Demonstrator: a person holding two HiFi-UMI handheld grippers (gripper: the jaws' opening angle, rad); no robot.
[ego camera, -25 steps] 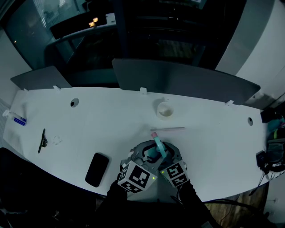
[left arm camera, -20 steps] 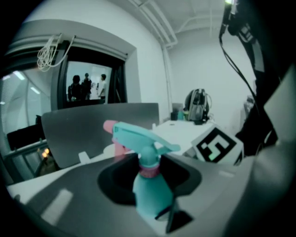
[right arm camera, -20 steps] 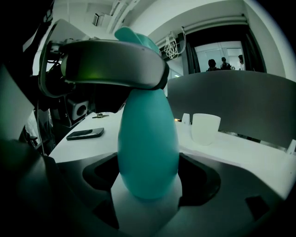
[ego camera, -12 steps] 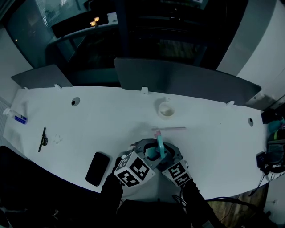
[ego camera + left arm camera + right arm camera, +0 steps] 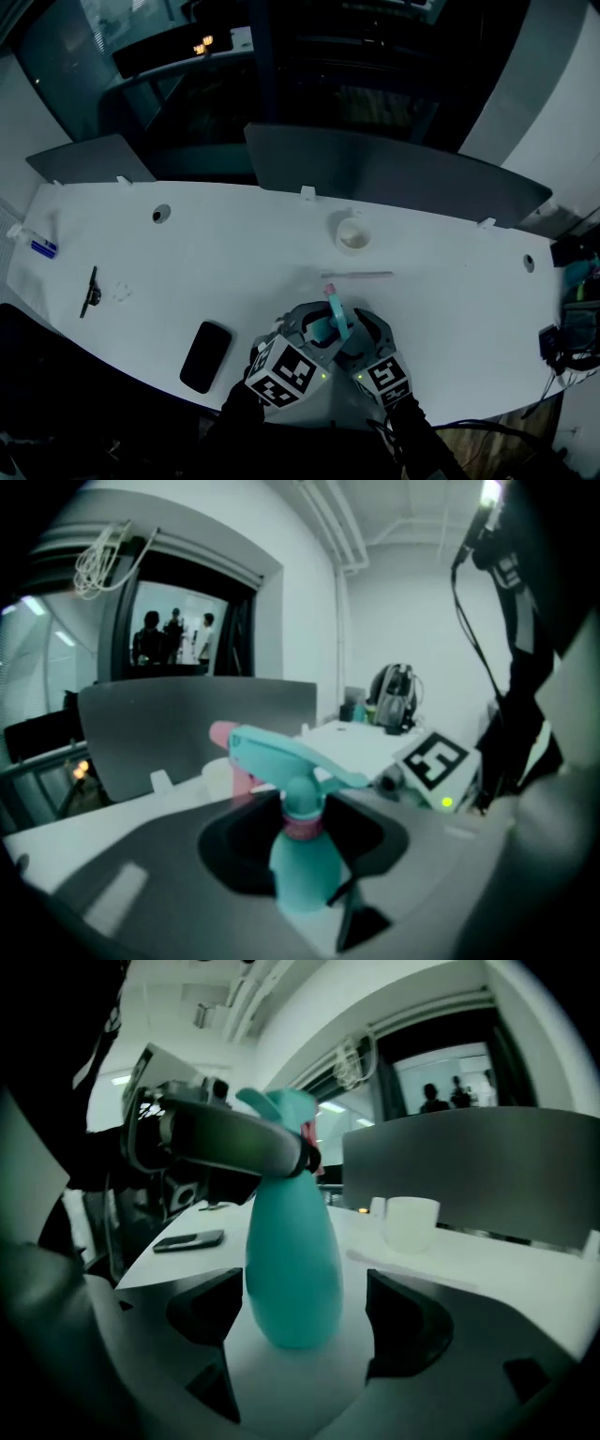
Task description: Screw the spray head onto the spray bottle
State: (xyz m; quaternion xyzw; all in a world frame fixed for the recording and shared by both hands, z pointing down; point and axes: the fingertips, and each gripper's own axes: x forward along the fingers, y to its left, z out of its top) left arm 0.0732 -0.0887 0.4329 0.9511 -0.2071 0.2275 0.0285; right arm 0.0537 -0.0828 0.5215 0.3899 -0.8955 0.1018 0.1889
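On table (image 5: 187, 253), spray bottle (image 5: 291, 1269) upright; left gripper (image 5: 305, 847) jaws seemingly clamp neck, right gripper (image 5: 300, 1321) jaws wide.

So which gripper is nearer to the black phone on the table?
Left. The left gripper, holding the spray bottle, is just right of the phone; the right gripper is farther right.

The teal plastic spray bottle (image 5: 291, 1269) stands upright near the front edge of the white table (image 5: 187, 253), its pink-nozzled teal spray head (image 5: 281, 754) seated on top.
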